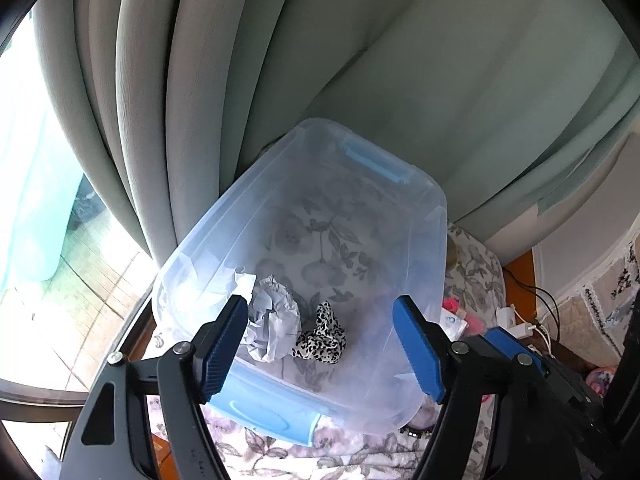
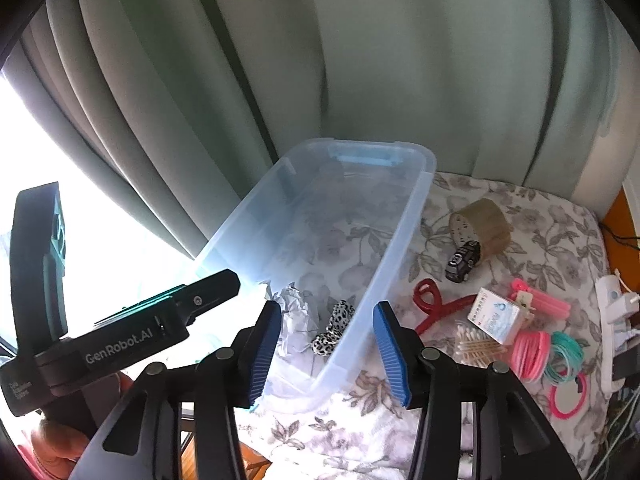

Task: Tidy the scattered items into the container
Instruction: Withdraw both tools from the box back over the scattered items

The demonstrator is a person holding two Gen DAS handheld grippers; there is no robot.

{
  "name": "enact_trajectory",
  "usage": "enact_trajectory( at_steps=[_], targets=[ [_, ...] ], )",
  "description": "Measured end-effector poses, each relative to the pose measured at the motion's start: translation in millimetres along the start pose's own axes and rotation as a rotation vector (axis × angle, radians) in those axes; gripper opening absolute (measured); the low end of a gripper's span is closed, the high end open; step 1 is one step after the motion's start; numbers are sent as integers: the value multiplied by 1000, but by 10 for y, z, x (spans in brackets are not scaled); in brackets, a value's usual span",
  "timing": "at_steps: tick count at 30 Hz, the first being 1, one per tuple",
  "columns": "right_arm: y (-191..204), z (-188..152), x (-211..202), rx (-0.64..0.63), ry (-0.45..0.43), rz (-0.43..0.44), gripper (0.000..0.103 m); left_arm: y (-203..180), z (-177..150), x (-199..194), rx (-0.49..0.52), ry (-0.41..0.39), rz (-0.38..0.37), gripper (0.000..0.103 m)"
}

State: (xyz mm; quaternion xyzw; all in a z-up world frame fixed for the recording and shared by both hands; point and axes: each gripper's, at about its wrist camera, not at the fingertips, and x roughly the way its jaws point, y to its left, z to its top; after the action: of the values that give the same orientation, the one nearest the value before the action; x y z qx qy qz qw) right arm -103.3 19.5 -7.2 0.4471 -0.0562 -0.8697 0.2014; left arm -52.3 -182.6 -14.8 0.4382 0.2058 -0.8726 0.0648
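A clear plastic bin [image 1: 436,216] with blue handles stands on a floral cloth; it also shows in the right wrist view [image 2: 416,200]. Inside lie a crumpled white paper [image 1: 276,316] [image 2: 294,304] and a leopard-print scrunchie [image 1: 322,340] [image 2: 334,328]. My left gripper [image 1: 322,312] is open and empty above the bin's near end. My right gripper [image 2: 326,318] is open and empty over the bin's near right wall. To the right of the bin lie a tape roll [image 2: 482,224], a black toy car [image 2: 464,266], a red clip [image 2: 434,306], a small box [image 2: 498,316], cotton swabs [image 2: 476,346] and hair ties [image 2: 530,352].
Grey-green curtains [image 2: 360,60] hang right behind the bin, with a bright window [image 1: 24,200] at the left. A white power strip [image 2: 616,320] with cables lies at the table's right edge. The left gripper's body [image 2: 120,332] sits at the left of the right wrist view.
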Motion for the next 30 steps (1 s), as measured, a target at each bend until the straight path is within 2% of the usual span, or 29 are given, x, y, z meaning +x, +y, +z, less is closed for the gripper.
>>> enact_trajectory(
  at_steps=[4,8,10,14,18,23,26,30],
  targets=[
    [-164,-71,-171,29,-33,-10,53,-198,-20,-116,45,-62,28,76],
    [-412,-151,-334,87,-62,-25,54,-505,-96,-241,128,-168,-5,76],
    [-559,-201,-413,123,-74,-34,55,-596,-128,-257,137,-170,-52,76],
    [-902,-326,-587,198,-99,-63,55,-799,-230,-183,162,-104,-163,76],
    [-1263,-456,-751,275,-118,-100,55,-1041,-377,6,187,-5,-266,76],
    [-1735,-695,-884,369,-120,-161,56,-1440,-619,126,290,94,-389,76],
    [-2022,-859,-940,426,-113,-203,56,-1639,-777,168,318,191,-433,76],
    [-2411,-1142,-933,517,-69,-250,56,-1776,-964,219,326,324,-447,76]
  ],
)
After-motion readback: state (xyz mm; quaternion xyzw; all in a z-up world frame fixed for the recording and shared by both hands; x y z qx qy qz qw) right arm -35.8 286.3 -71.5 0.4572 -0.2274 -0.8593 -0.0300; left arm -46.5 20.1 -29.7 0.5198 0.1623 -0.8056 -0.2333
